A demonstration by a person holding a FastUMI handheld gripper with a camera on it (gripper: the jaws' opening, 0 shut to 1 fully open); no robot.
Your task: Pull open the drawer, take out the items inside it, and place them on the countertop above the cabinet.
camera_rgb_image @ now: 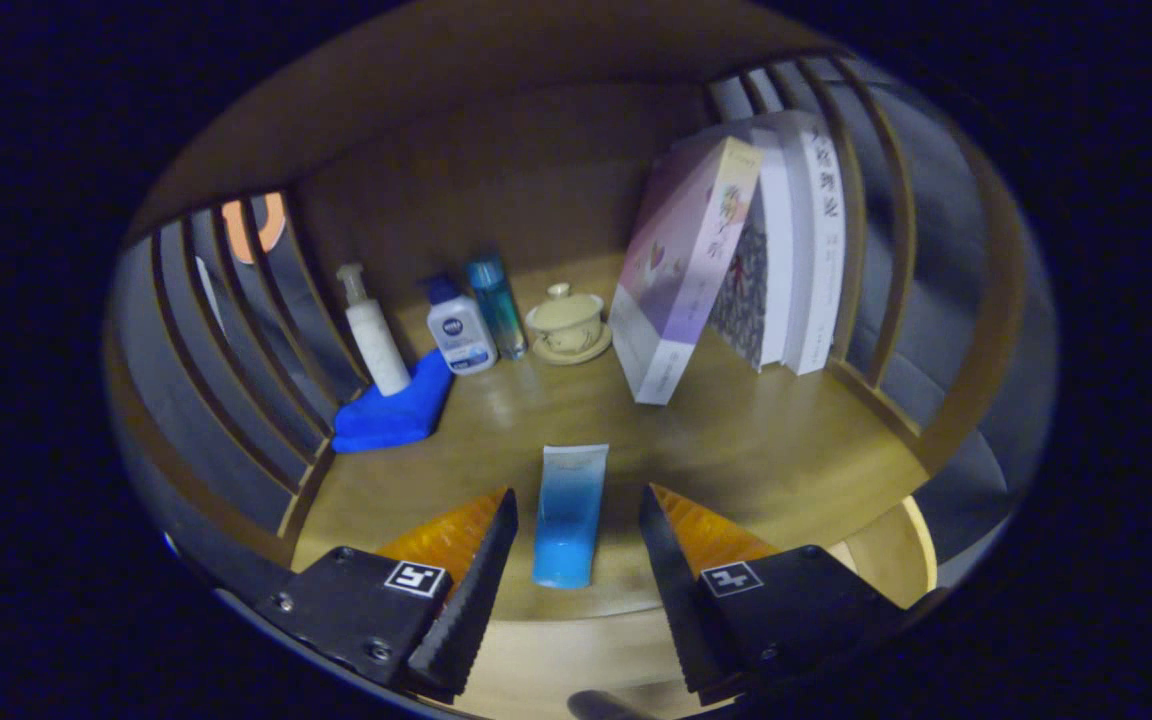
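Gripper view: blue tube [569, 515] lies flat on the counter [786, 450], between the 2 spread fingers of the claw [576, 535], untouched. Beyond the tube stand a lidded cup [566, 322], 3 bottles [461, 335] and leaning books [726, 260].

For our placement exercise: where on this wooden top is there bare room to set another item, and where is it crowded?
Bare wood lies right of the tube, before the books. A smaller patch sits between tube and blue cloth. The back is crowded with bottles and a lidded cup. The open claw flanks the tube.
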